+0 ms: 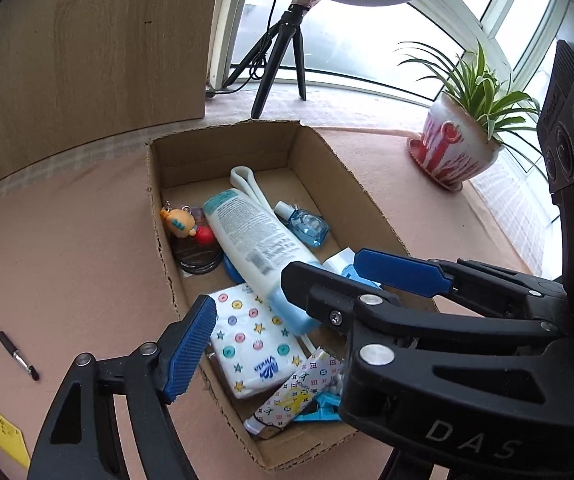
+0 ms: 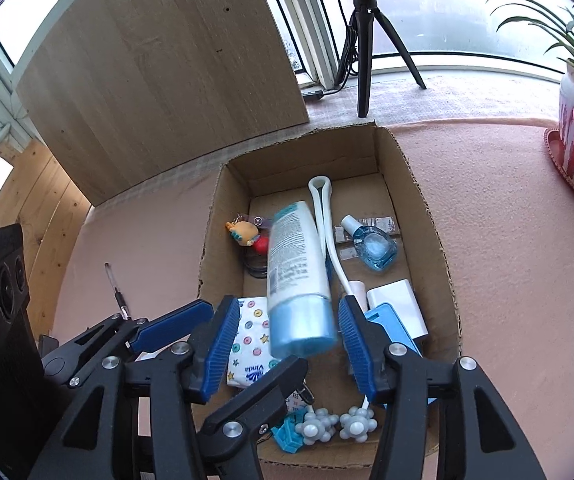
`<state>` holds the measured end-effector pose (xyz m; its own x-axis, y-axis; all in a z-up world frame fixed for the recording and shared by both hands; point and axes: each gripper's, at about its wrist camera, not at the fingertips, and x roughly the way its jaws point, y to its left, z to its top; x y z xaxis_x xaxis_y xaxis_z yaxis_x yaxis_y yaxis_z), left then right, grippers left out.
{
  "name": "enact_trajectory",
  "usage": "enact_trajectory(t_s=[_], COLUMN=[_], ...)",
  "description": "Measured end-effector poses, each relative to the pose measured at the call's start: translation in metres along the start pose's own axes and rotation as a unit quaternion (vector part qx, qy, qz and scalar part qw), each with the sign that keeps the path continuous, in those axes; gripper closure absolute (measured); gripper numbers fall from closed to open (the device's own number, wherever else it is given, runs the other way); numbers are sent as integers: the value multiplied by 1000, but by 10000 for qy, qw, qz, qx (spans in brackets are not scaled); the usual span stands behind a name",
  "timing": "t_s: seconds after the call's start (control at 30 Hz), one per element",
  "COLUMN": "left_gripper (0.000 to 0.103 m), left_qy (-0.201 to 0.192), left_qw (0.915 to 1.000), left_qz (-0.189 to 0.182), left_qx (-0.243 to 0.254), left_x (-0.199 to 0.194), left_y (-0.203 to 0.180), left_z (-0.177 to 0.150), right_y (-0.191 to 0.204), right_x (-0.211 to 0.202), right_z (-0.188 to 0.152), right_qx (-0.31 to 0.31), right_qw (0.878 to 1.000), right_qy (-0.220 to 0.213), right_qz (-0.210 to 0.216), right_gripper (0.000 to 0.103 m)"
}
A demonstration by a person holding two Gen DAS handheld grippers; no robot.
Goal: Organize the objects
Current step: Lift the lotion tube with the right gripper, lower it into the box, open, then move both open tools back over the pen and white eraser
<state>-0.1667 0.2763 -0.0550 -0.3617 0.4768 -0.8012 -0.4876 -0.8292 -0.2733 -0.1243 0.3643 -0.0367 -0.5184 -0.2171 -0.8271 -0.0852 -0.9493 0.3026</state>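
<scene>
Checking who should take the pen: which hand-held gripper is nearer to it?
Left. The left hand-held gripper hangs over the box's pen-side edge; the right hand-held gripper sits further off the pen, over the box's middle.

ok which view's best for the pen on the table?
Left wrist: the pen lies fully visible on the bare pink surface left of the box. Right wrist shows only its far part; the rest is behind a hand-held gripper.

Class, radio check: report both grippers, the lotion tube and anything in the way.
Right gripper open, straddling the lotion tube cap. Left gripper open over the cardboard box. Tube lies in the box atop clutter. Tissue pack crowds the cap.
</scene>
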Motion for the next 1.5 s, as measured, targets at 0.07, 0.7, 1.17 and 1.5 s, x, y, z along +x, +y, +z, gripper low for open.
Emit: enact_trajectory(t_s=[0.07, 0.7, 1.17, 1.5], left_gripper=[25, 25, 26, 42], left_qy=[-29, -125, 214, 643], left_qw=[10000, 9995, 9881, 9637], left_qz=[17, 277, 883, 1259], left_qx=[5, 44, -1241, -2264], left_x=[-4, -50, -68, -33], left_y=[1, 30, 159, 240], left_z=[-2, -22, -39, -52], right_y=[1, 14, 35, 48], right_x=[-3, -37, -50, -32], right_z=[-2, -31, -61, -83], right_qx=[9, 362, 269, 146], right_qw=[10000, 9987, 9987, 9993], right_qy=[-17, -269, -332, -15], right_qz=[12, 228, 277, 347], right_gripper=[54, 54, 54, 54])
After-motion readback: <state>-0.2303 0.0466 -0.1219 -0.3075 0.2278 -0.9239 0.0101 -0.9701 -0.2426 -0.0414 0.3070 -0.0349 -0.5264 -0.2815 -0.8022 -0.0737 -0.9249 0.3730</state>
